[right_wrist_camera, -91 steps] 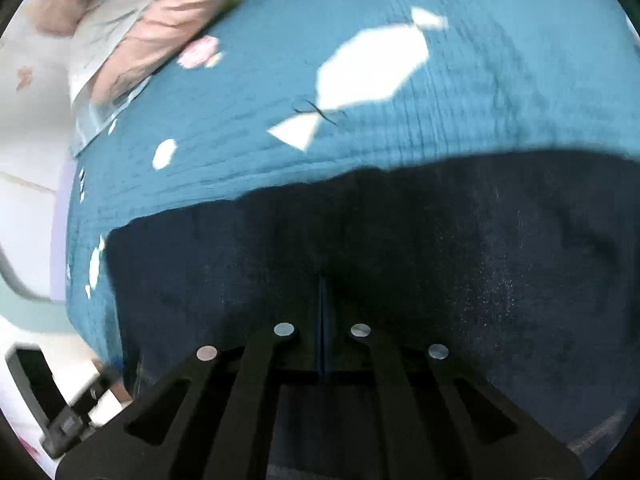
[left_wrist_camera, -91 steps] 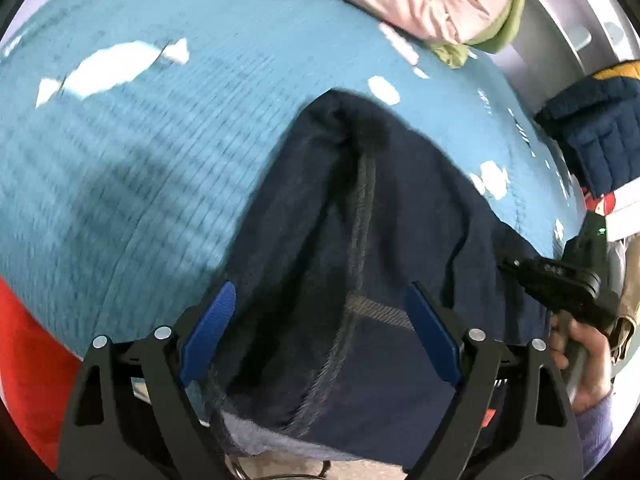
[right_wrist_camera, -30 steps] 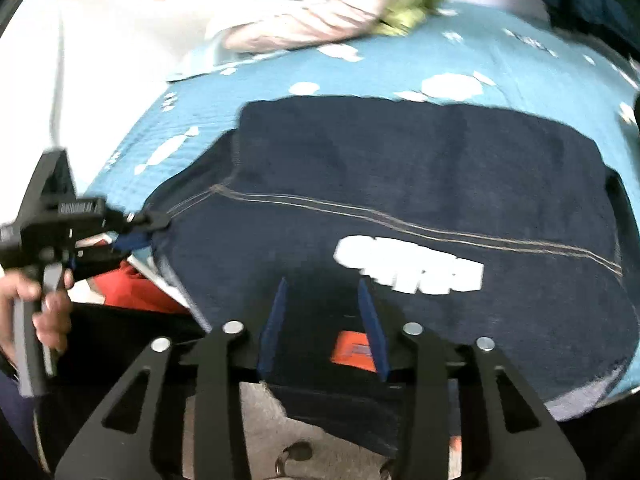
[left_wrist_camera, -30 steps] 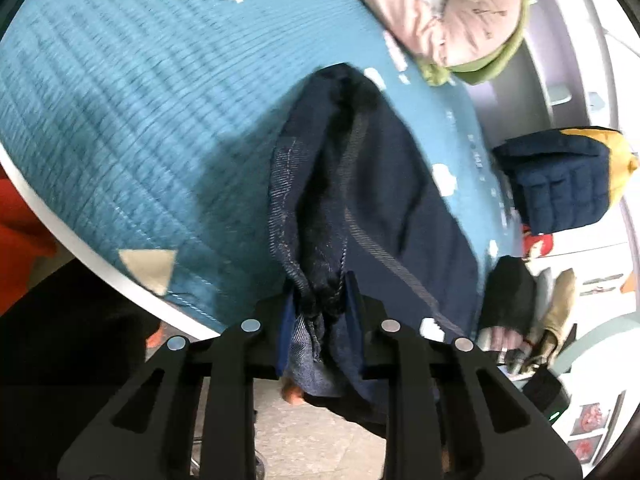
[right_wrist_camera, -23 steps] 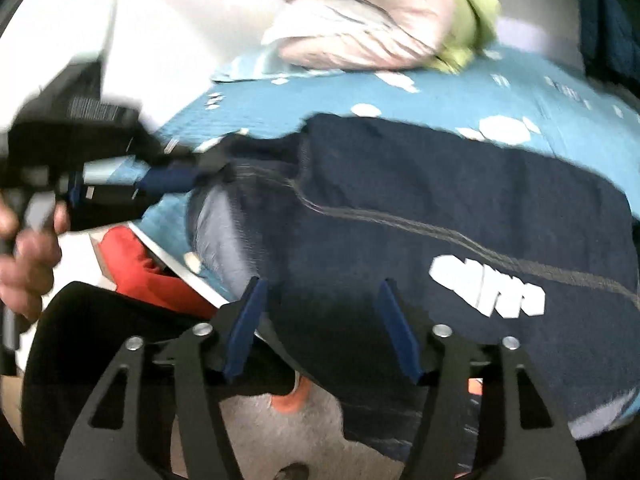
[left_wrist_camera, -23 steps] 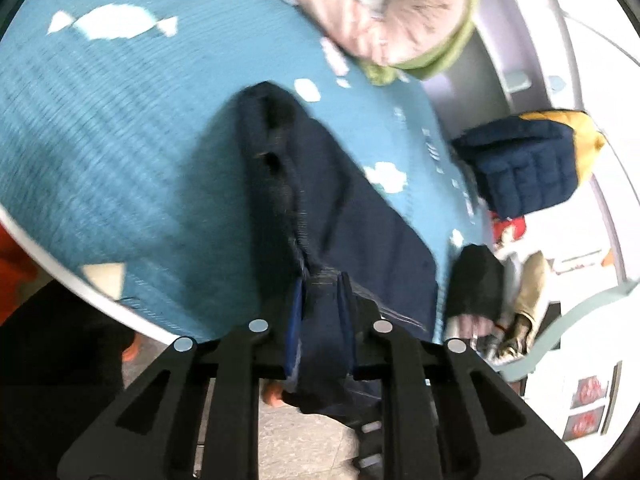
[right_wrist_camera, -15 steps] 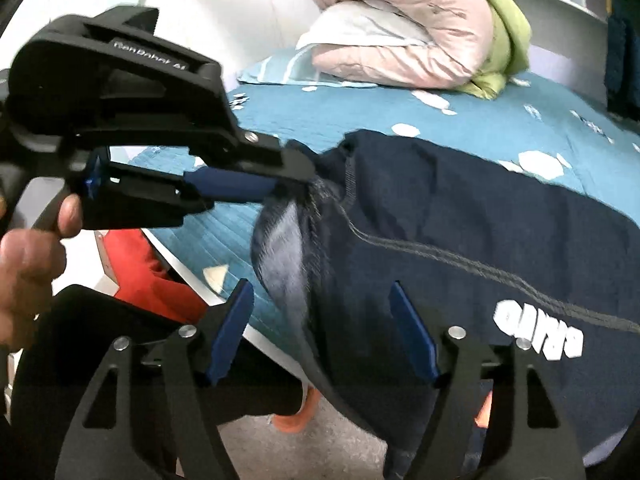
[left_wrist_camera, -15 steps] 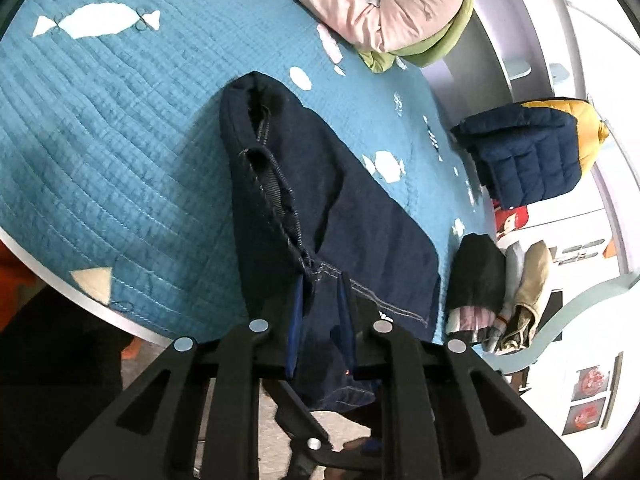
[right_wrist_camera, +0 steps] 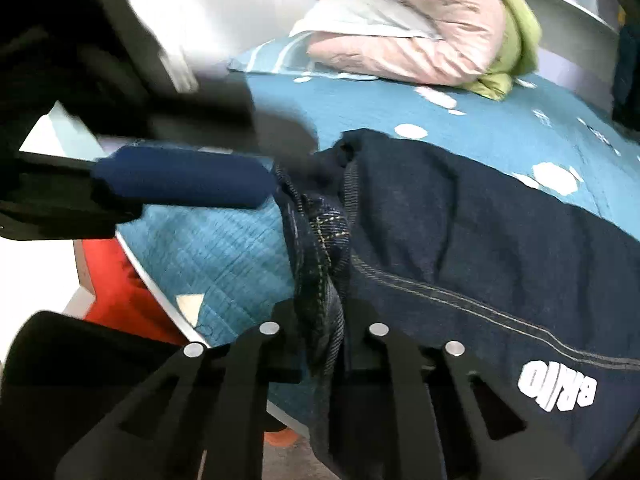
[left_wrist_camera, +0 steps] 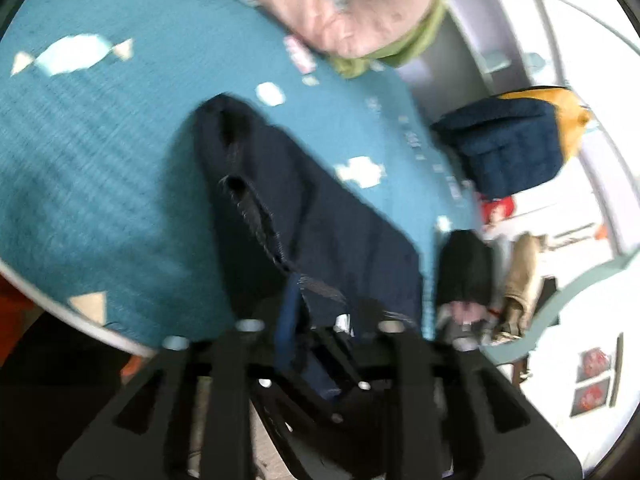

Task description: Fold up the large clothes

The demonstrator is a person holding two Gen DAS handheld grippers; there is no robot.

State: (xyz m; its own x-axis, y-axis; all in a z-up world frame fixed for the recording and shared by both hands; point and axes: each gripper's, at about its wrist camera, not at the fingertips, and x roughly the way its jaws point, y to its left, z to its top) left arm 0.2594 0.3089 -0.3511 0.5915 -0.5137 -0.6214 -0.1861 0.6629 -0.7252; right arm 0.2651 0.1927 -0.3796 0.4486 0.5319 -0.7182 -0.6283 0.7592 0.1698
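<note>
The bed, under a teal quilt, is carrying the jeans, which are lying across its near side with one end spilling over the edge toward the floor. A pink duvet is bunched at the head of the bed, well apart from them.

The jeans are looking heavy and thick: dark denim, stiff at the doubled seams and limp elsewhere, so they are likely to sag and drag rather than slip. The stitched edge band is the best place to take hold, since it is bunching firmly and not stretching.

The right gripper is pinching exactly that, its jaws having just been closing onto a gathered wad of the edge at the bed's rim. The left gripper is standing partly apart, having just been opening; in its blurred view denim is hanging between the jaws, but the blue pad is probably no longer pressing it.
</note>
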